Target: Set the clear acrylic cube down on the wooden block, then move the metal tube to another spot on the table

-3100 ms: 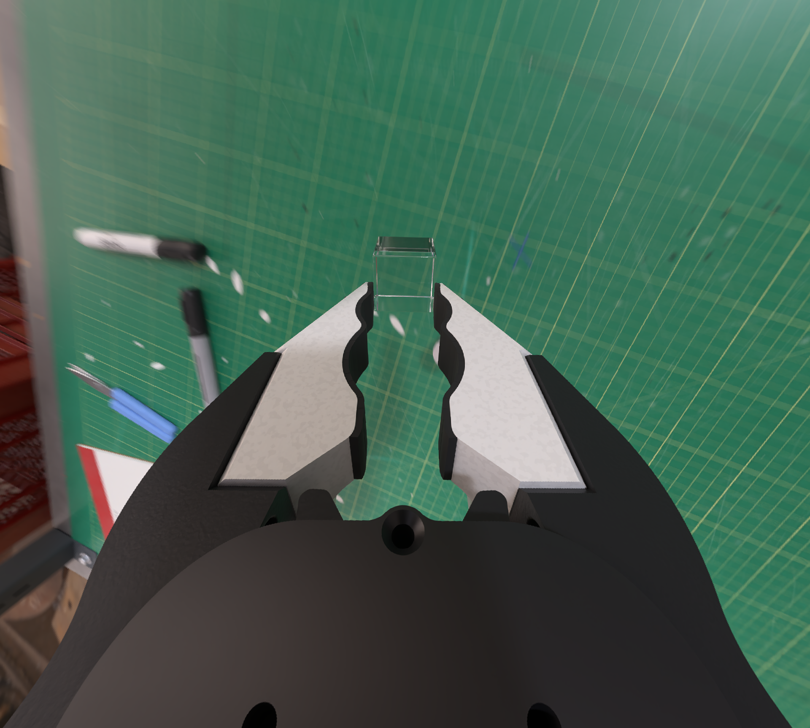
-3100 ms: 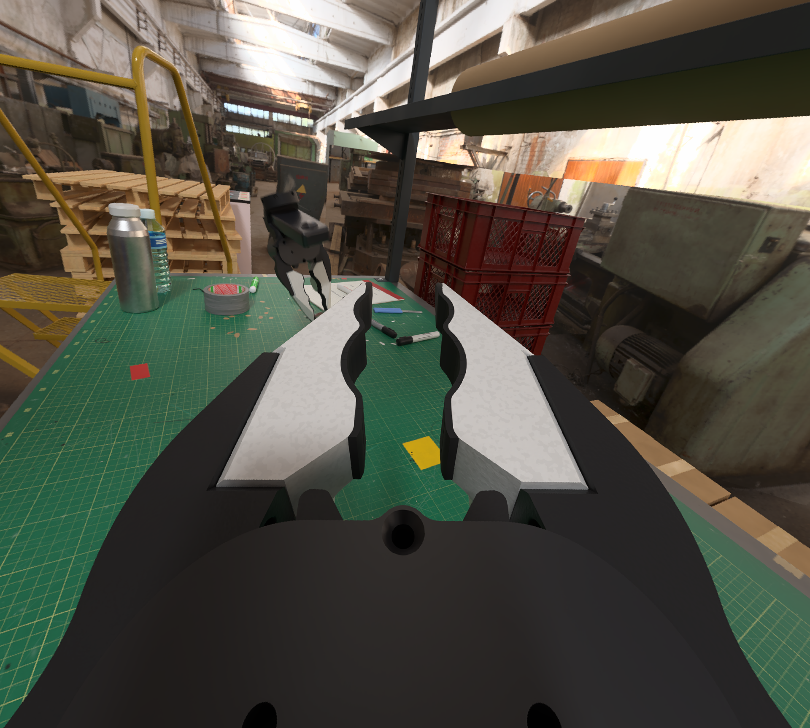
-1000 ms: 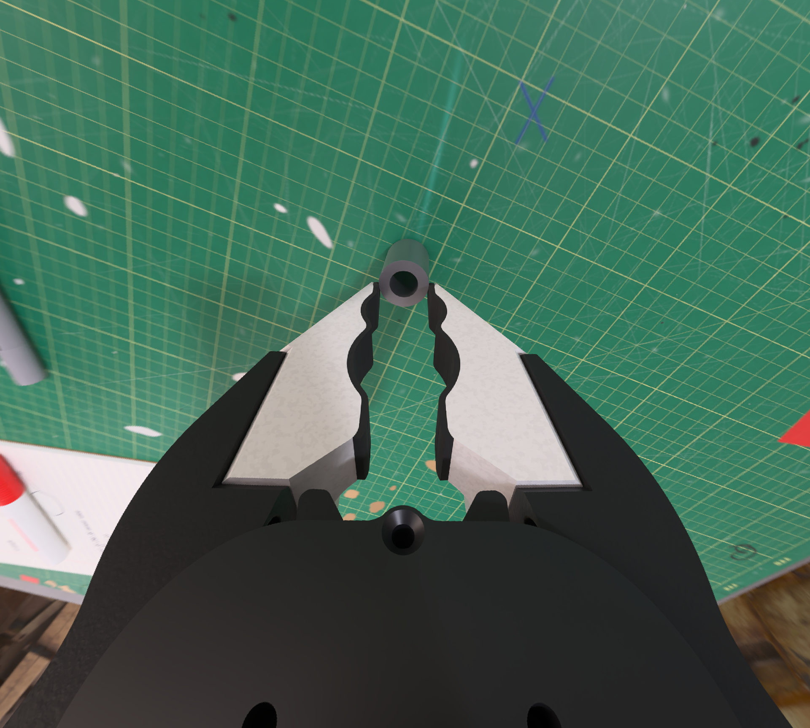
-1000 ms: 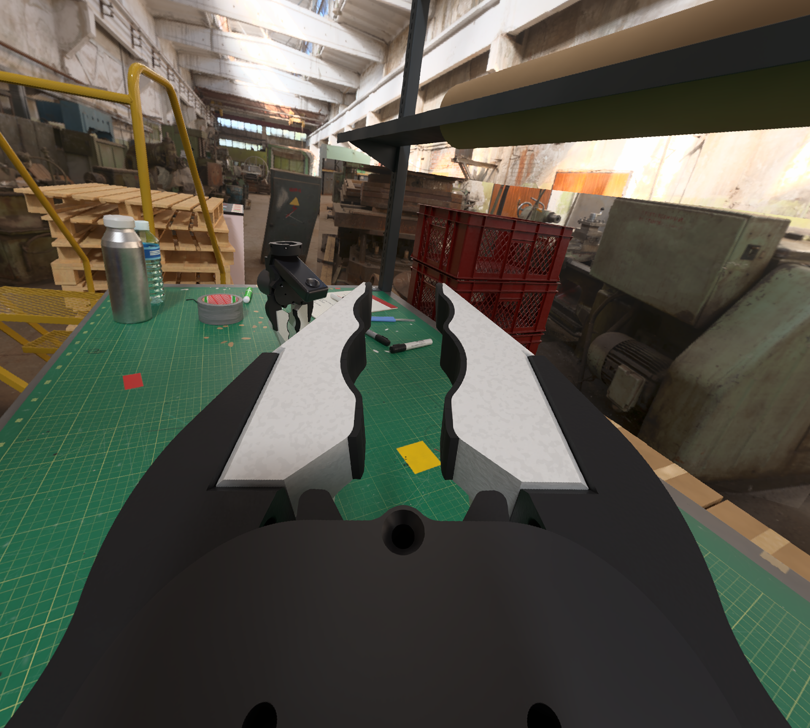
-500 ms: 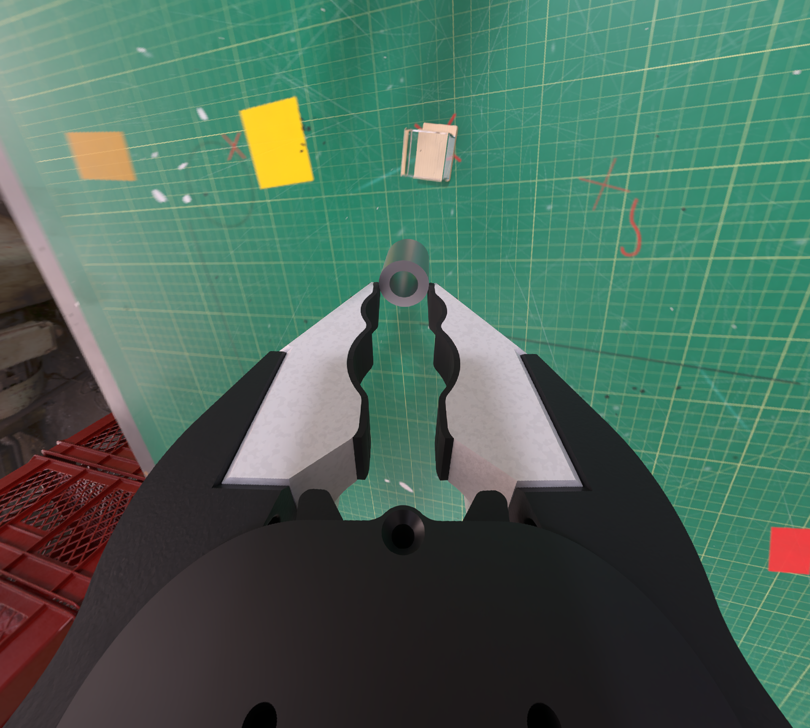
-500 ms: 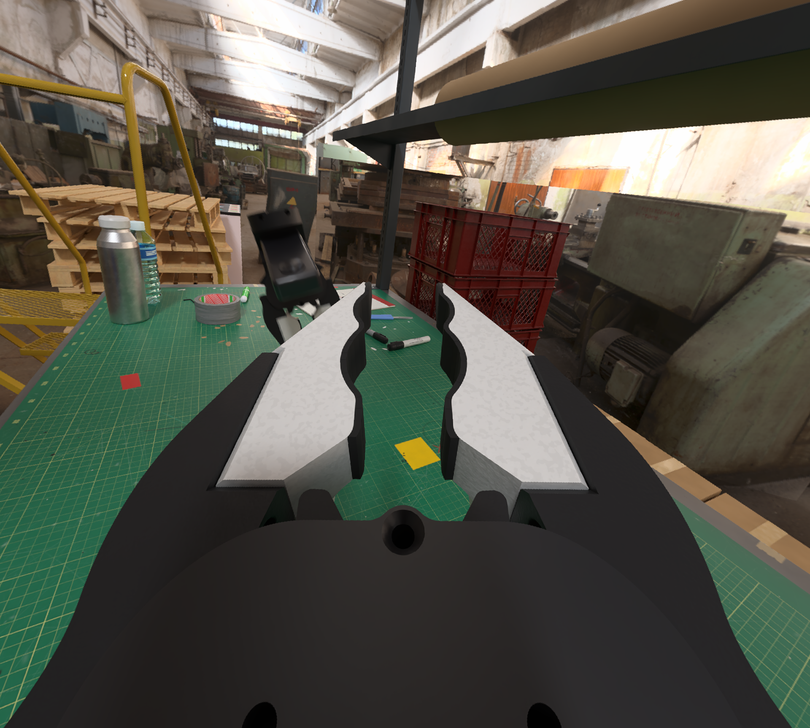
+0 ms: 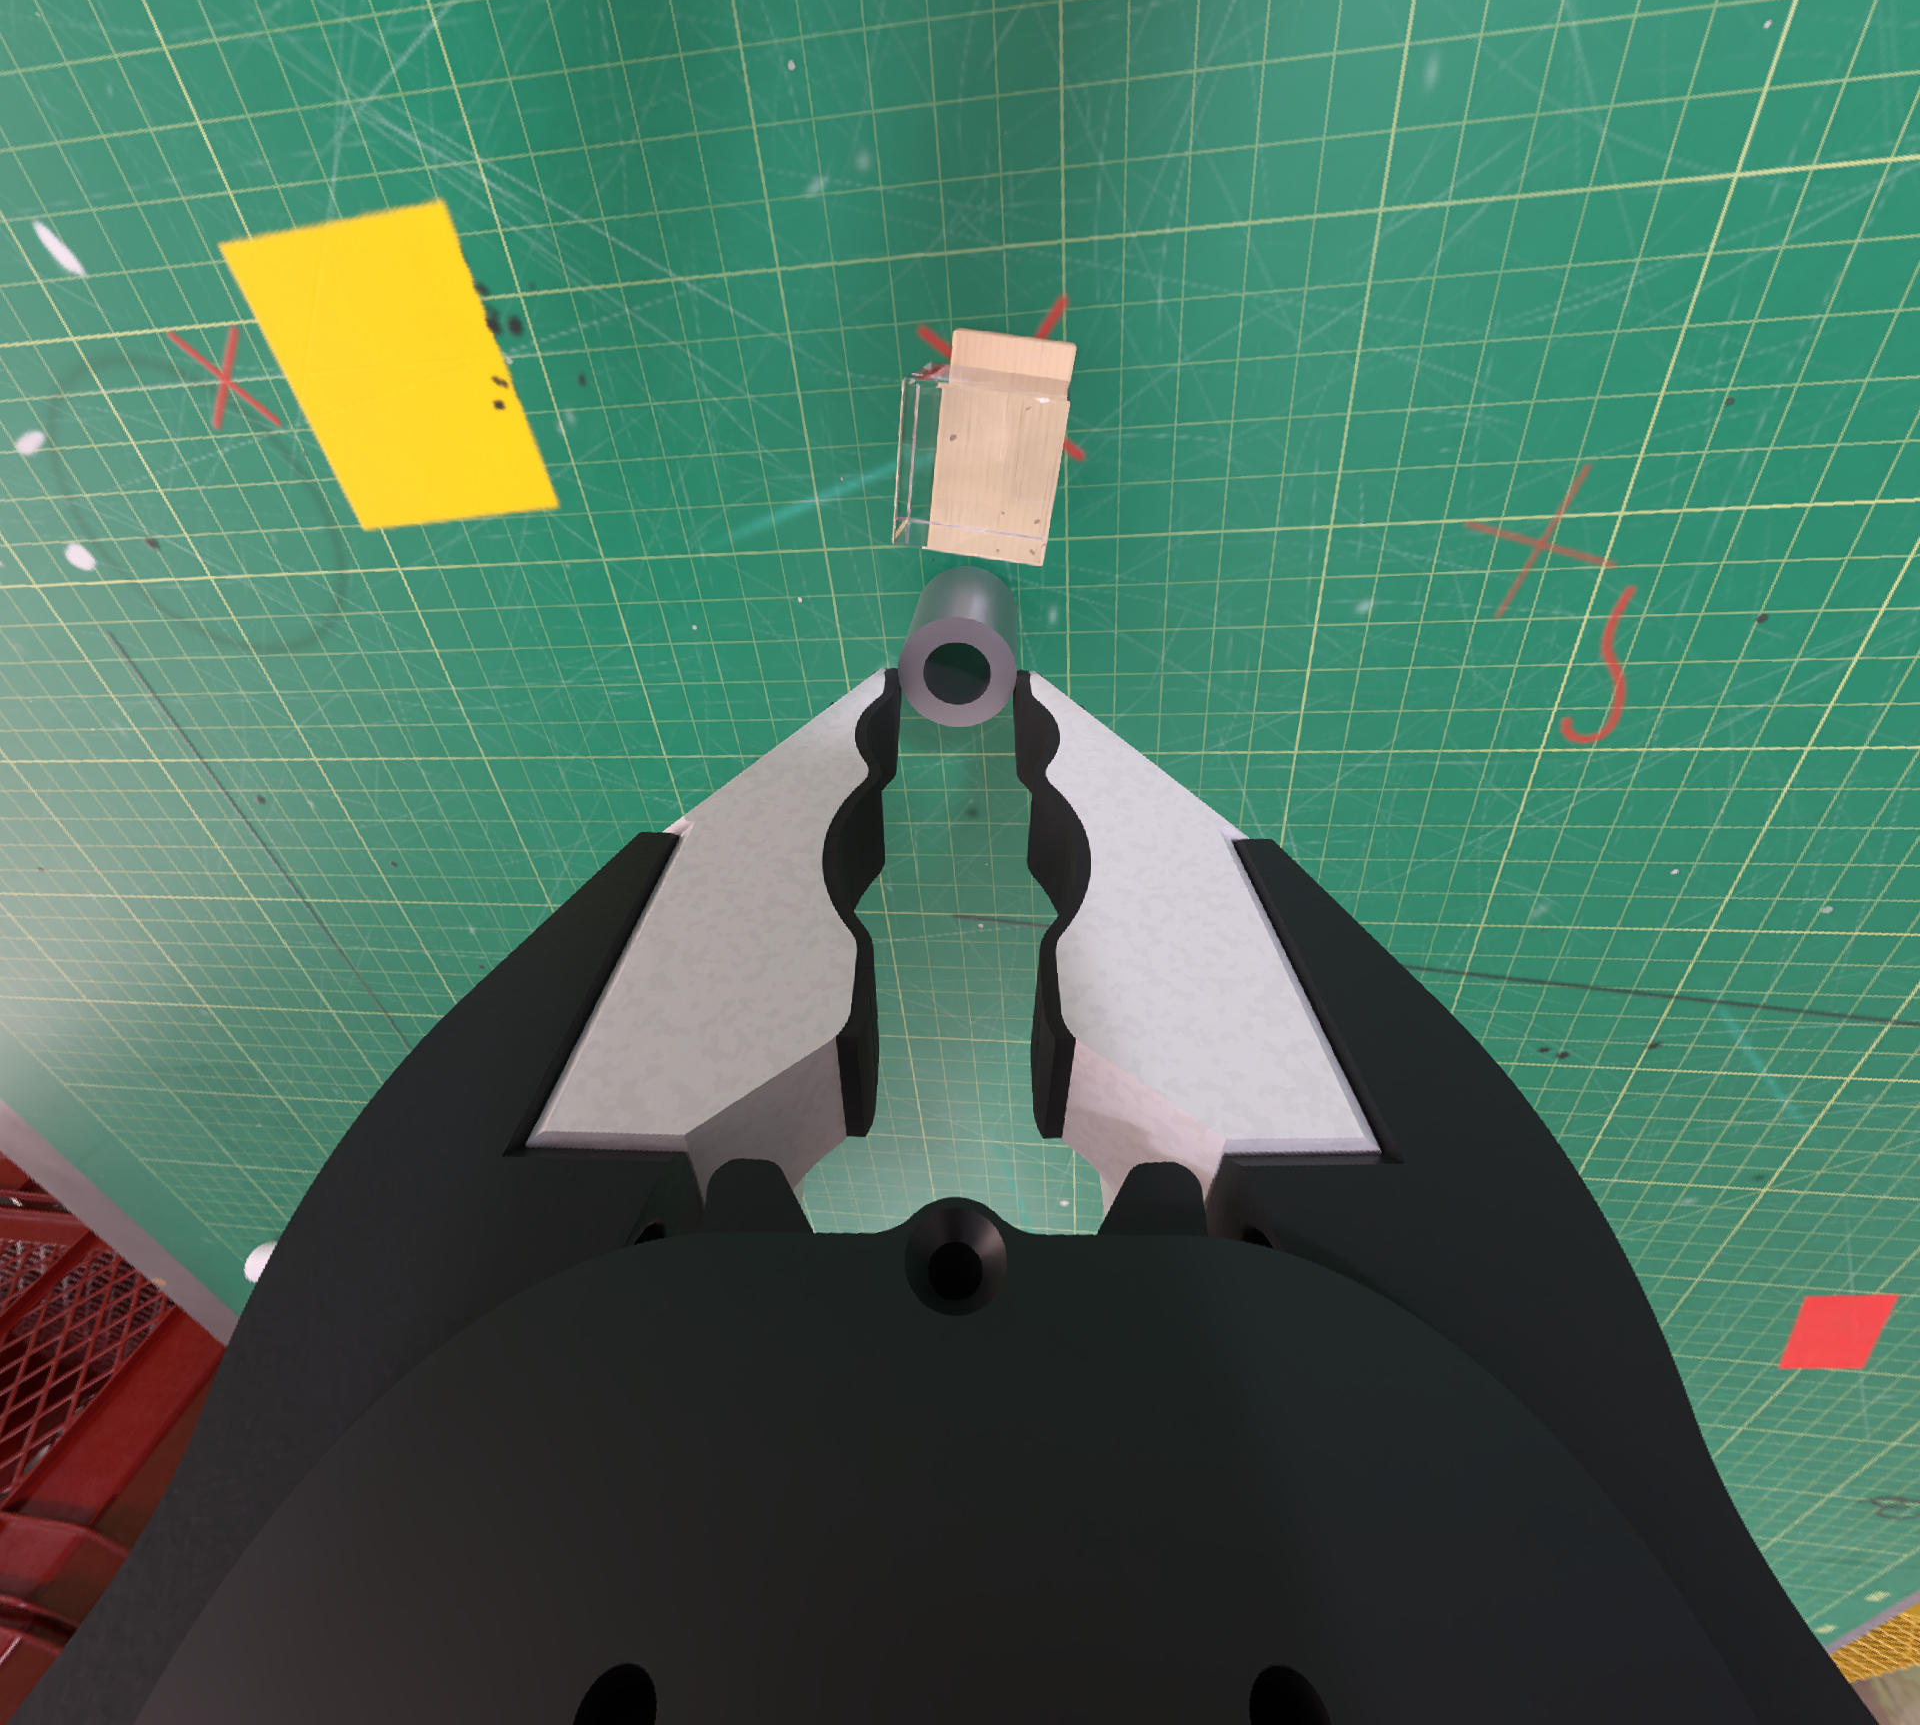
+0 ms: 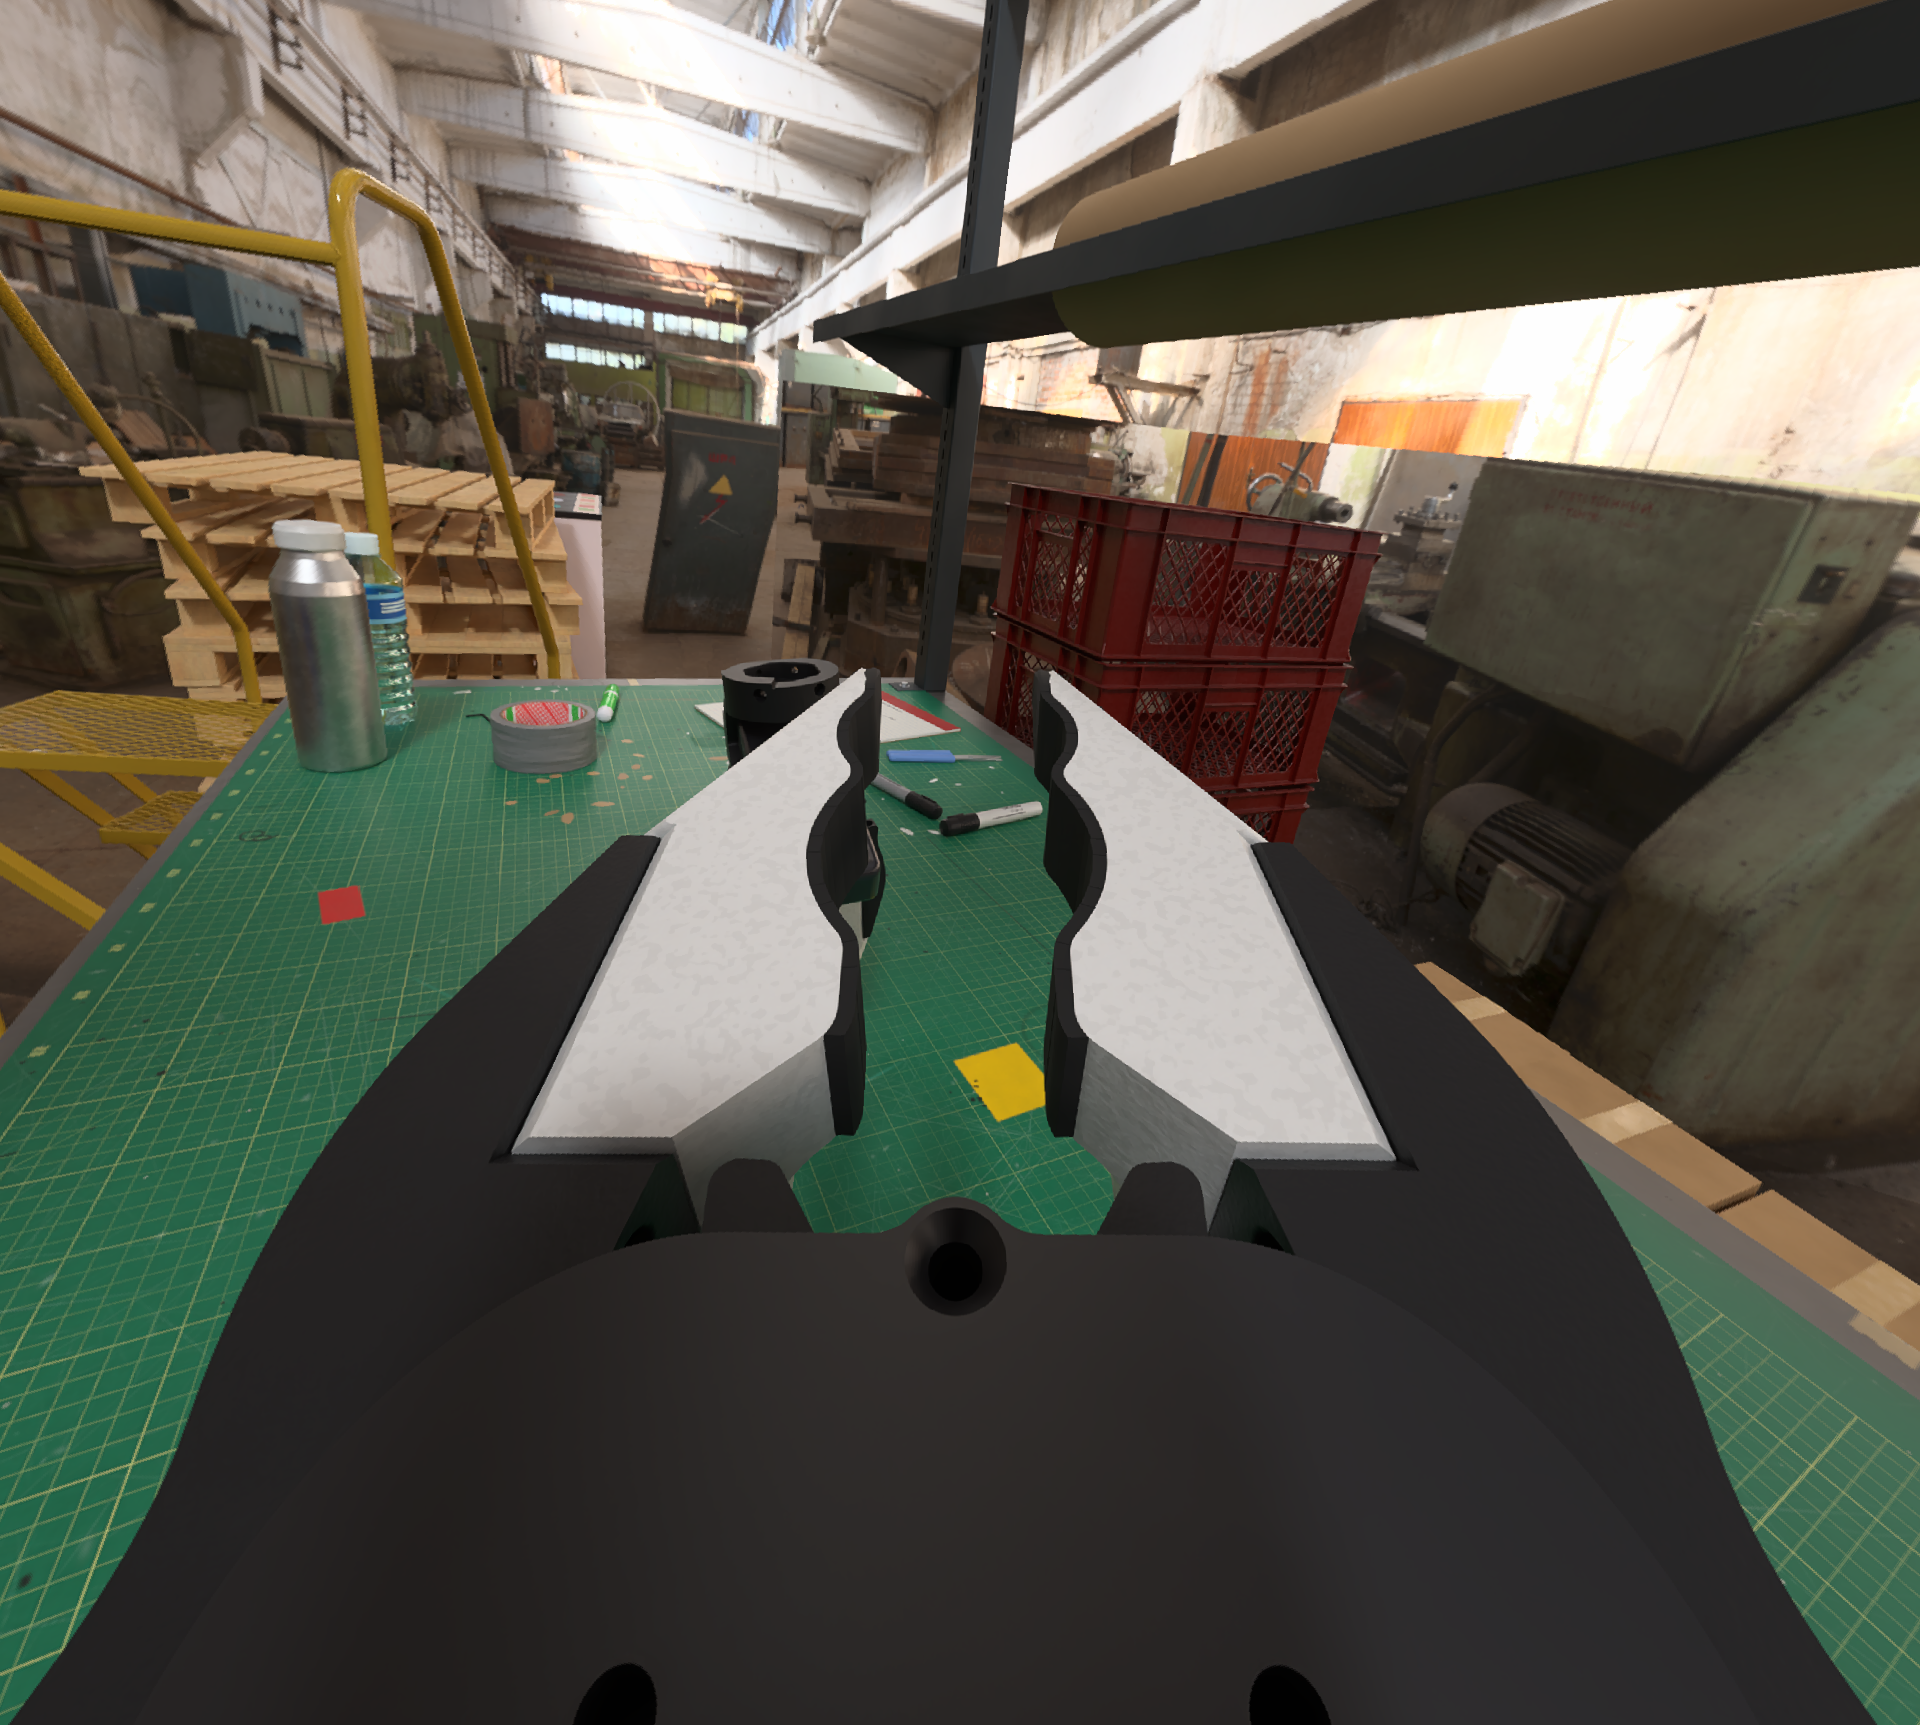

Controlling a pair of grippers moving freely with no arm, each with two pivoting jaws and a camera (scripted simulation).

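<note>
Our left hand-held gripper [image 7: 957, 688] has swung over, still clamped on the metal tube [image 7: 957, 662], now above the desk [image 7: 1455, 117]. Clear acrylic cube [image 7: 982, 460] already sits on the wooden block [image 7: 1013, 361], so we judge only placing remains. Right hand-held gripper [image 8: 956, 699] idles, fingers apart.

Other gripper [image 8: 779, 709] mostly hidden behind right gripper's [image 8: 956, 709] finger; yellow patch [image 8: 1000, 1081] partly covered; red crate [image 7: 73, 1343] cut by left wrist view's edge
</note>
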